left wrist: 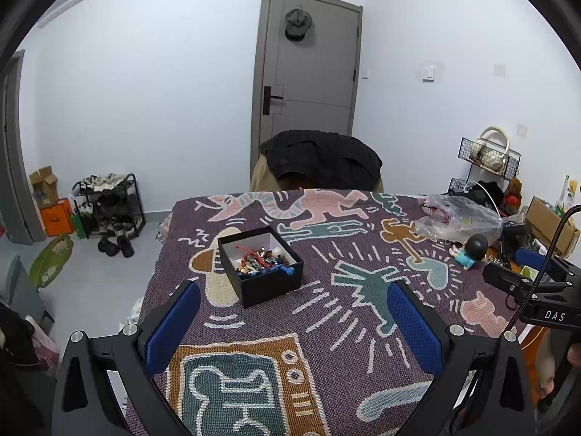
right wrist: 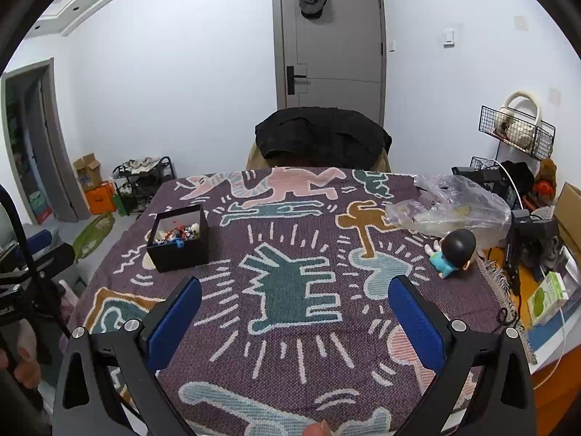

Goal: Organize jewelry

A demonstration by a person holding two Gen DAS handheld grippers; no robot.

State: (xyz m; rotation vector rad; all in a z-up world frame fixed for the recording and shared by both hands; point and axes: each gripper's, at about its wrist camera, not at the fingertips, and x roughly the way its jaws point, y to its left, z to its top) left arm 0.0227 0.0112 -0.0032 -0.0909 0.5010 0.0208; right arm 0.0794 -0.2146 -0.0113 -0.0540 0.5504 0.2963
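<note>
1. Standing at the far left wall is a shoe rack (left wrist: 109, 205) with an orange box (left wrist: 56, 221) beside it, both on the floor and well clear of the table.
2. Next comes the patterned purple tablecloth (left wrist: 326, 327), covering the whole tabletop; its left edge drops straight to the floor.
3. The left gripper (left wrist: 294, 330) hovers over the near part of the cloth, blue pads (left wrist: 172, 327) spread wide apart with nothing between them.
4. Just beyond it sits the open black box (left wrist: 261, 267), upright on the cloth, holding a tangled heap of beaded jewelry (left wrist: 259, 259) in red, blue and silver; individual pieces are too small to tell apart.
5. The right gripper (right wrist: 295, 321) hangs over the middle of the cloth, its fingers likewise wide apart and empty, with the box off to its left (right wrist: 179, 238).
6. Behind the table a chair back draped with a black jacket (right wrist: 323, 136) stands before the grey door (right wrist: 330, 40).
7. Between the box and the right side the cloth lies bare, leaving open room.
8. Farther right a crumpled clear plastic bag (right wrist: 454, 205) lies on the cloth, and just in front of it a small black-haired doll in blue (right wrist: 452, 252) lies near the fringed right edge.
9. Past that edge are cables, a green carton (right wrist: 546, 296) and a wire rack (right wrist: 515, 132) holding a cream bag.
</note>
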